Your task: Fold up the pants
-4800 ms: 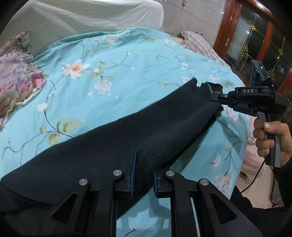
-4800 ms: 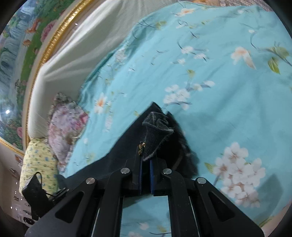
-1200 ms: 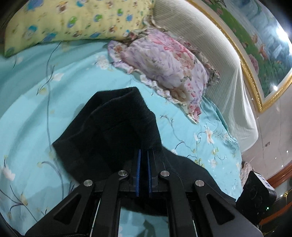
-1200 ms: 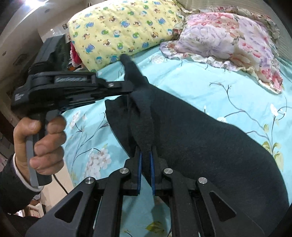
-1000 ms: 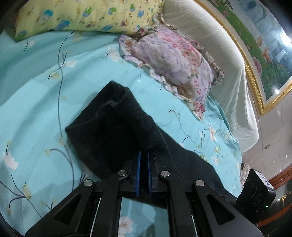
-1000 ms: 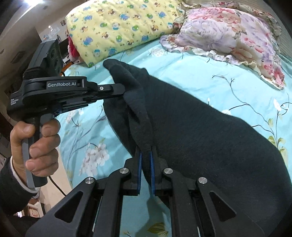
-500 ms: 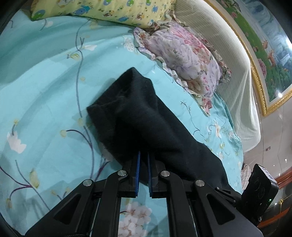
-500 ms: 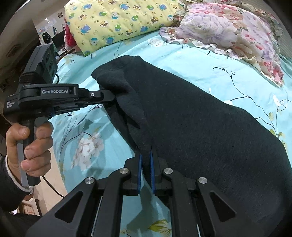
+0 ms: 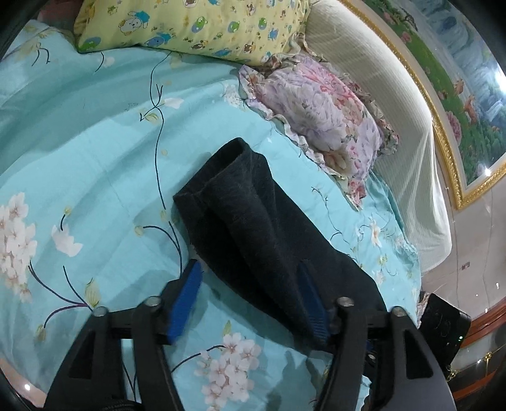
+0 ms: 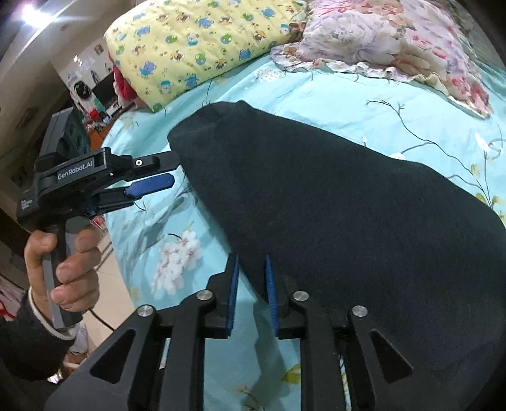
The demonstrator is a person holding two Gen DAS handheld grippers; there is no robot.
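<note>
The dark pants (image 9: 253, 221) lie folded lengthwise on the turquoise flowered bedsheet (image 9: 79, 164). Their narrow end (image 9: 234, 151) points toward the pillows. My left gripper (image 9: 249, 284) is opening, its blue pads spread wide. One pad rests over the cloth and the other over bare sheet, and neither presses. In the right wrist view the pants (image 10: 332, 202) fill the middle, and the left gripper (image 10: 172, 172) stands open at their near edge, held by a hand (image 10: 63, 259). My right gripper (image 10: 251, 294) is opening too. The pants' edge lies loose between its pads.
A yellow cartoon-print pillow (image 9: 196, 28) and a pink flowered pillow (image 9: 322, 104) lie at the head of the bed, before a cream headboard (image 9: 395, 104). The bed's edge and the floor (image 10: 107, 291) are on the left in the right wrist view.
Both grippers held the pants' edge lifted and shut. They lowered the cloth onto the sheet, and now both have let go, the left opening wide and the right only a little.
</note>
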